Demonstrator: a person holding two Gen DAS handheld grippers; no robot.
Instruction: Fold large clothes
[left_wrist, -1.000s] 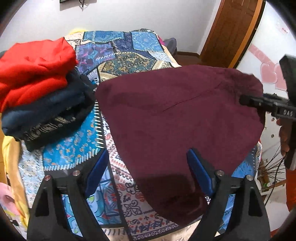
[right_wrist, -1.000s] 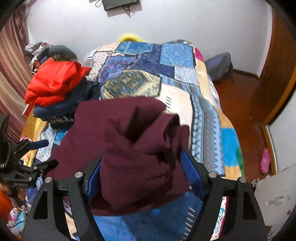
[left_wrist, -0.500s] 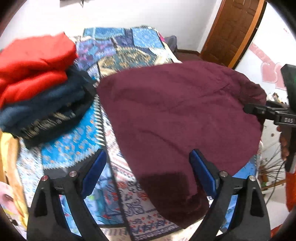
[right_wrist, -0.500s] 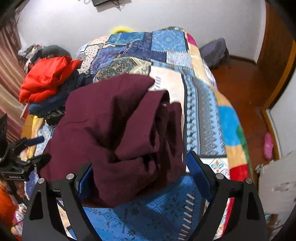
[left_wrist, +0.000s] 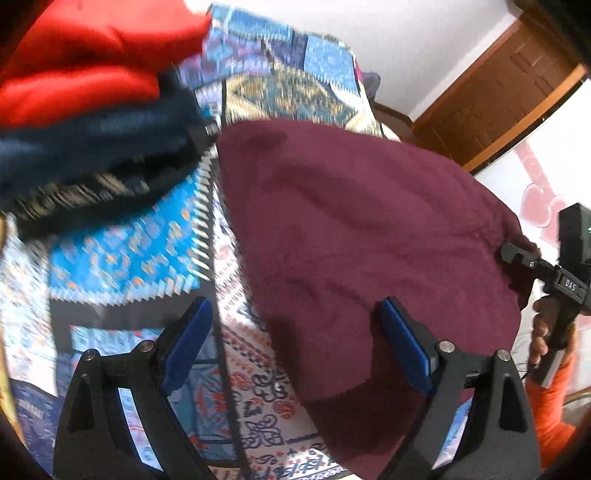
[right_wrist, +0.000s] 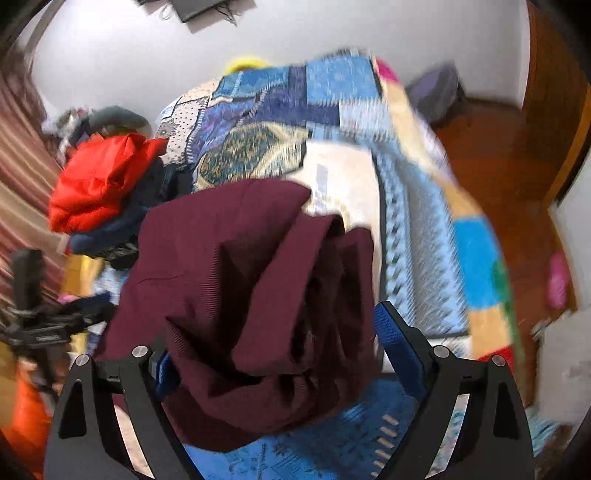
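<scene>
A large maroon garment (left_wrist: 362, 236) lies spread over the patchwork bed cover (left_wrist: 122, 258). My left gripper (left_wrist: 295, 343) is open just above the garment's near left edge, its right finger (left_wrist: 406, 347) over the cloth and nothing held. In the right wrist view the garment's bunched folds (right_wrist: 266, 306) fill the gap of my right gripper (right_wrist: 273, 354), whose blue pads (right_wrist: 399, 343) stand wide apart. The right gripper also shows at the garment's right edge (left_wrist: 517, 254).
A pile of folded clothes, red (left_wrist: 77, 70) over dark navy (left_wrist: 103, 155), sits at the bed's left side and also shows in the right wrist view (right_wrist: 103, 184). A wooden door (left_wrist: 491, 85) and wooden floor (right_wrist: 495, 162) lie to the right of the bed.
Both grippers have moved forward and lower toward the bed. The maroon garment now lies flatter. The views are blurred from motion.
</scene>
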